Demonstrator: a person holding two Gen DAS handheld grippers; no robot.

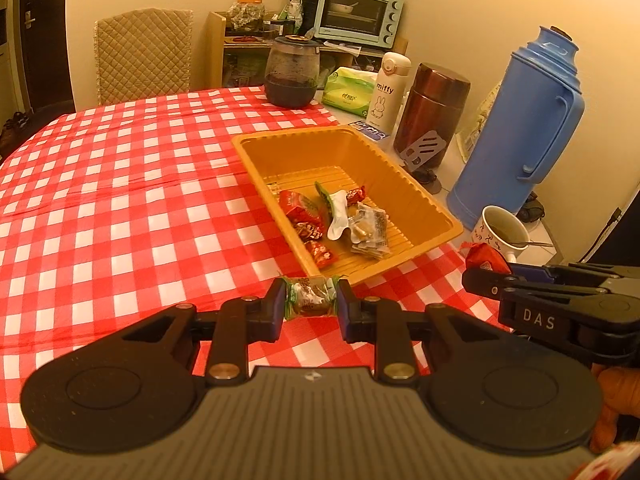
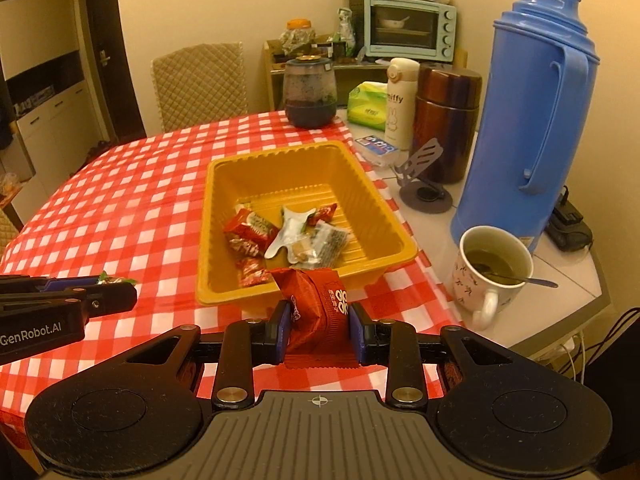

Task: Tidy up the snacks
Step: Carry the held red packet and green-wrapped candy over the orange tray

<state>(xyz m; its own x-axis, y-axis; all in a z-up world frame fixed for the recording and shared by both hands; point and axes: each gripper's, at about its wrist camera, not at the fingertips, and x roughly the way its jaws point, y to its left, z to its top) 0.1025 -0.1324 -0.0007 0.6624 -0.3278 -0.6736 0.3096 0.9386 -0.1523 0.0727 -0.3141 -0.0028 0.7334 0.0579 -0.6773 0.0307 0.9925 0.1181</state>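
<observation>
While each gripper clamps one snack, one yellow tray, one mug

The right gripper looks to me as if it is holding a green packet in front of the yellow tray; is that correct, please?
Not quite: the packet in the right gripper is red, not green, as the right wrist view shows. It is indeed held in front of the yellow tray.

Black claw, blue pads, brass screws, "DAS" mark
</observation>
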